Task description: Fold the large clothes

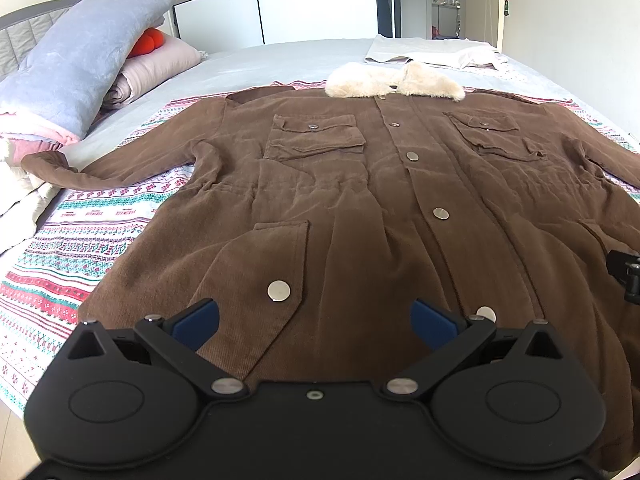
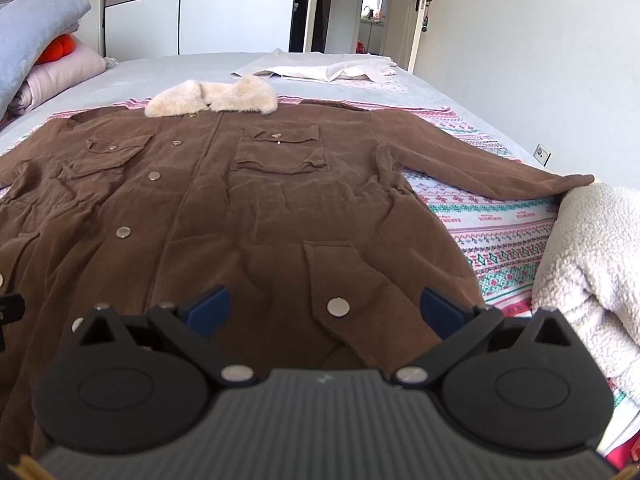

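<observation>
Brown coat [image 1: 360, 208] flat on bed [image 1: 280, 56] — collar [image 1: 394, 80] far, hem near; left gripper [image 1: 315, 322], right gripper [image 2: 325, 312] spread wide, holding nothing.

We look low, close over coat [image 1: 360, 200] hem toward collar: left wrist view left half, right wrist view right; button placket shared.

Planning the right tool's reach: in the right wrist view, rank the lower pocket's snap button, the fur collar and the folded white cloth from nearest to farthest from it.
From the right tool:
1. Round silver snap button on the brown corduroy coat's lower pocket flap, just ahead between the fingers.
2. Cream fur collar, at the coat's far end, slightly left.
3. Folded white cloth, beyond the collar, slightly right.
</observation>
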`<action>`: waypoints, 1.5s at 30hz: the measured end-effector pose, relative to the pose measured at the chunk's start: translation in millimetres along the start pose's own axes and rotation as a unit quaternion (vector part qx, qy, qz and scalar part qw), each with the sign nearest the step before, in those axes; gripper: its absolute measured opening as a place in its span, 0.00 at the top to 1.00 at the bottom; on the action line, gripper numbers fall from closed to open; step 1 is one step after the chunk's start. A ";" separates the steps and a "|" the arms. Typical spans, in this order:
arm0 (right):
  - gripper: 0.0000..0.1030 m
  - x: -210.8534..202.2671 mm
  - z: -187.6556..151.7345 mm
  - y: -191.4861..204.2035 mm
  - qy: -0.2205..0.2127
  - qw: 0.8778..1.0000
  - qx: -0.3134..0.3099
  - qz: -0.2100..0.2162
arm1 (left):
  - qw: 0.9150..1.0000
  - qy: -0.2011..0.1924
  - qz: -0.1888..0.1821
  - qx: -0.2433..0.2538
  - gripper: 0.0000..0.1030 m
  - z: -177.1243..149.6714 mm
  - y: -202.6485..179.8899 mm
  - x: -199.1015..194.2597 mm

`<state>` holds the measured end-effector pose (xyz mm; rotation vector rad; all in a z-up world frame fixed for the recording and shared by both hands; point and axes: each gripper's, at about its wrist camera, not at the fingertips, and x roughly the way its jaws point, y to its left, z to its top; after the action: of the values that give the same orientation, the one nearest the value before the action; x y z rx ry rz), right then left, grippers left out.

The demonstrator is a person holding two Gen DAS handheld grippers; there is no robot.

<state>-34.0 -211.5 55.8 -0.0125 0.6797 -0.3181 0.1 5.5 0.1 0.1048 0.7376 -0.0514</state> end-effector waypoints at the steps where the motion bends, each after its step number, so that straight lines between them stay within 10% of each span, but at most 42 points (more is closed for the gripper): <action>1: 0.00 0.1 -0.2 -0.3 0.000 1.000 0.000 0.000 | 1.000 0.000 0.000 0.000 0.00 -0.3 0.0 0.7; 27: 0.00 12.2 0.6 -23.7 0.023 1.000 0.016 0.005 | 1.000 0.011 -0.001 -0.014 0.00 -4.4 18.6 13.3; 45: 0.00 7.5 -17.3 -155.5 0.097 0.958 0.205 0.175 | 0.981 0.054 -0.164 -0.088 0.00 -15.1 152.0 4.8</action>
<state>-83.5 -360.1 55.5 0.5363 0.7851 -0.1136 6.3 158.2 -2.6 -0.1855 0.8593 -0.2953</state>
